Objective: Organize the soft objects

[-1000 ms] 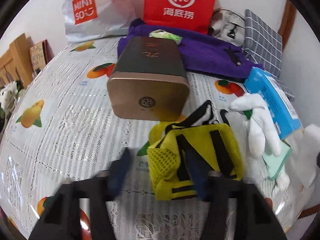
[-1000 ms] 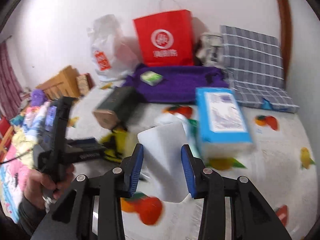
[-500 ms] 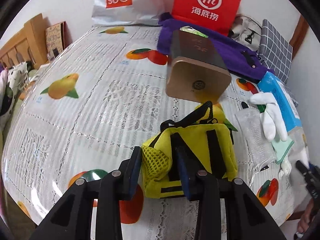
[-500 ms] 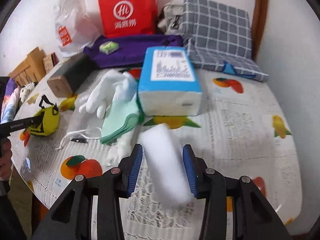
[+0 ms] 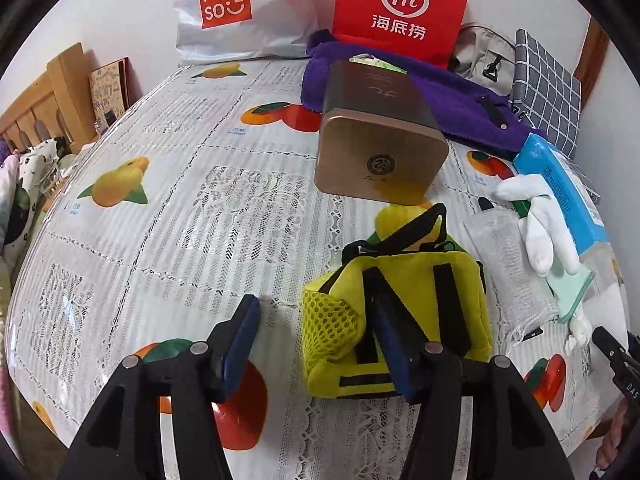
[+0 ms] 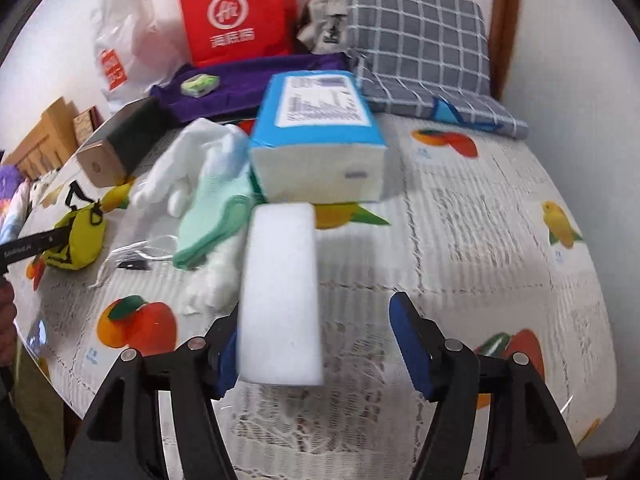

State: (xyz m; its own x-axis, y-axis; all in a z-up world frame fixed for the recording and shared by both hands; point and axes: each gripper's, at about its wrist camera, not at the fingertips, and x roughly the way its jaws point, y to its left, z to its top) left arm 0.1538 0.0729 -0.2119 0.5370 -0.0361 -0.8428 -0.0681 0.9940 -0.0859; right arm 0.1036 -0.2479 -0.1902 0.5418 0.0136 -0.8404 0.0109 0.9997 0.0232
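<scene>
left gripper (image 5: 316,344): jaws have just been opening and now stand apart, low in the view
yellow pouch (image 5: 404,316): lying on the tablecloth (image 5: 168,216); its mesh corner sits between the fingers, nearer the right one, with a clear gap to the left finger
brown box (image 5: 380,152): on its side, beyond the pouch, straight ahead of the tongs
white glove (image 5: 536,224): ahead and to the right, beside a blue tissue pack (image 5: 568,188)
red bag (image 5: 400,4): far ahead, against the wall

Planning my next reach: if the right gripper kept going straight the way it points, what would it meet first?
The white foam block, lying between the open jaws of the right gripper, which have just been opening. Beyond it, probably the blue tissue pack, though depth is hard to judge.
</scene>
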